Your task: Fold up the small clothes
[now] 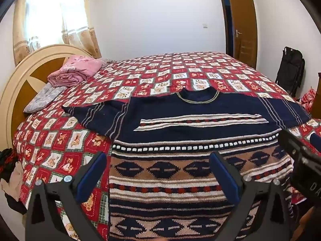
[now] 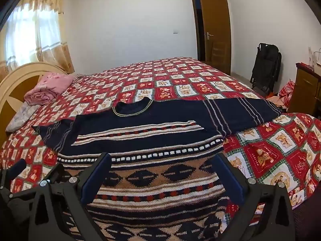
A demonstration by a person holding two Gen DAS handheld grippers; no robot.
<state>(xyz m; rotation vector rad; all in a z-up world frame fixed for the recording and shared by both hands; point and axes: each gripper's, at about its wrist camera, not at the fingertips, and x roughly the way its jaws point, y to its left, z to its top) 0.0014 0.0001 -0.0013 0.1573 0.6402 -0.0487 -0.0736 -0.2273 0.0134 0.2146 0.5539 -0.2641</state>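
Tools, two, nearest the lens. Left tool (image 1: 158, 172): blue-padded fingers (image 1: 92, 176) spread wide above the lower hem area of the sweater, nothing between them. Right tool (image 2: 162, 172): fingers equally wide, empty, poised over the same patterned band; it also shows at the right edge of the left wrist view as a dark body.

Sweater (image 1: 180, 140): knitted, navy, laid flat and face up on the bed, hem toward the tools, neck away. Lower half banded in tan, white, red and navy diamond motifs; a narrower striped panel crosses the chest. Both sleeves spread out sideways, each with thin pale stripes. Round collar (image 2: 132, 108) edged with a fine yellow line.

Bedspread (image 2: 270, 152): red and white checks with bear prints, covering the whole bed under the sweater.

Pink bedding, folded (image 1: 78, 70), on a grey pillow (image 1: 42, 98) near the cream and brown headboard (image 1: 22, 80), to the left.

Clothes, dark and pale heap (image 1: 12, 180), beside the bed at the left edge.

Black folded stroller (image 2: 266, 68) against the far wall, right.

Brown door (image 2: 216, 28), ajar. Curtained window (image 2: 30, 26), far left.
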